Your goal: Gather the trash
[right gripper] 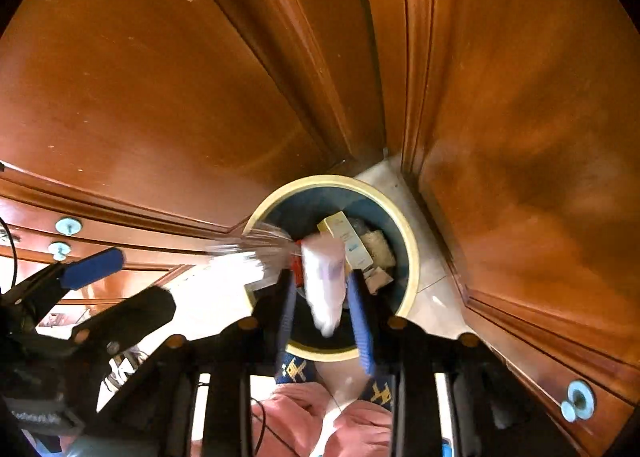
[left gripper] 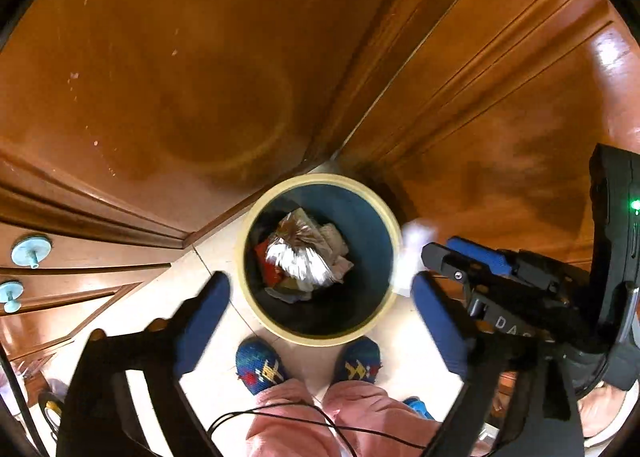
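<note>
We are at the drop: a white wrapper (right gripper: 326, 281) hangs, blurred, between the right tongs (right gripper: 326, 321) directly over the open bin (left gripper: 320, 181), which stands on the pale tiled floor (left gripper: 208, 257) in a corner of wooden cabinets (left gripper: 160, 57). Those tongs stand fairly narrow, and we cannot tell whether their blue pads still press the wrapper or have let it go; it looks loose to us. The left tongs (left gripper: 320, 317) are spread wide with nothing between them, and a crinkly clear wrapper (right gripper: 248, 253) shows as a streak beside the bin's rim, seemingly in the air. A foil packet (left gripper: 300, 257), boxes and paper already lie inside the bin.

Next, we judge, both pieces must fall within the rim; the clear one seems nearest to missing on the side toward the drawers. After that, both tongs need to lift clear.

Around it, the person's slippered feet (left gripper: 260, 365) stand just beside the bin, a thin cable (left gripper: 280, 413) loops over the pink trousers, and pale blue drawer knobs (left gripper: 31, 251) sit nearby. Nothing blocks the opening.
</note>
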`<state>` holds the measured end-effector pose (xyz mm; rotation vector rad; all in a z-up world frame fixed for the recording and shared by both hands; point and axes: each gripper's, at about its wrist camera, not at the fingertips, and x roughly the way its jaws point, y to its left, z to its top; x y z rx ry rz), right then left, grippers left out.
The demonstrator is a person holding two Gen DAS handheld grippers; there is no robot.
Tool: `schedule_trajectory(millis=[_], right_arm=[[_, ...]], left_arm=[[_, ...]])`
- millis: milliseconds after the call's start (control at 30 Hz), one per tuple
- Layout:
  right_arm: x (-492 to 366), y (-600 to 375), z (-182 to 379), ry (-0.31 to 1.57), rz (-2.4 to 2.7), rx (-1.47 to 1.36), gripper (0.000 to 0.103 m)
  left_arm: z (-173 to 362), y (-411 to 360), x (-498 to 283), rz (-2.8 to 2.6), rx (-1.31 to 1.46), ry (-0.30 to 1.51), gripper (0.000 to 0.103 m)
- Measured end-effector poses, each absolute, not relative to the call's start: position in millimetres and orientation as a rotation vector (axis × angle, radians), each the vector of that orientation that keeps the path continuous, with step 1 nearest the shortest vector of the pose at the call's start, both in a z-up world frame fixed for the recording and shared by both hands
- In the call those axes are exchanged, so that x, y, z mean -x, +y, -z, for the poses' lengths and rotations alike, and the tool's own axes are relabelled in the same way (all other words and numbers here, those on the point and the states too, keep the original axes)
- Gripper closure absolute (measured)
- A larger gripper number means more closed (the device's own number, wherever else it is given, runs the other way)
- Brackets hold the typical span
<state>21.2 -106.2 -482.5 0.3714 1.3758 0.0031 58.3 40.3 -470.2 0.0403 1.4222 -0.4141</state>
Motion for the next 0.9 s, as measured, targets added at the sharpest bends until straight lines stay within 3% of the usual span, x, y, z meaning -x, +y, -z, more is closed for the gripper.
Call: schedule_trajectory(millis=[67,500,900], right_arm=[[-20.2,-103.7,482.4,1.373,0.006,-0.366,0.061],[-12.3,-101.4,439.6,1.350,0.019,-0.334,0.056],[2.5,-114.5,342.0,1.326,0.044,-0.294,0.051]], left_arm=[[470.0,39.2,-59.0,0.397,-0.048,1.428,0.005],[435.7,41.7,-64.4,0.349,-0.038,1.391,0.003],[340.1,36.4,-47.7,0.347,-0.012,1.370,0.003]])
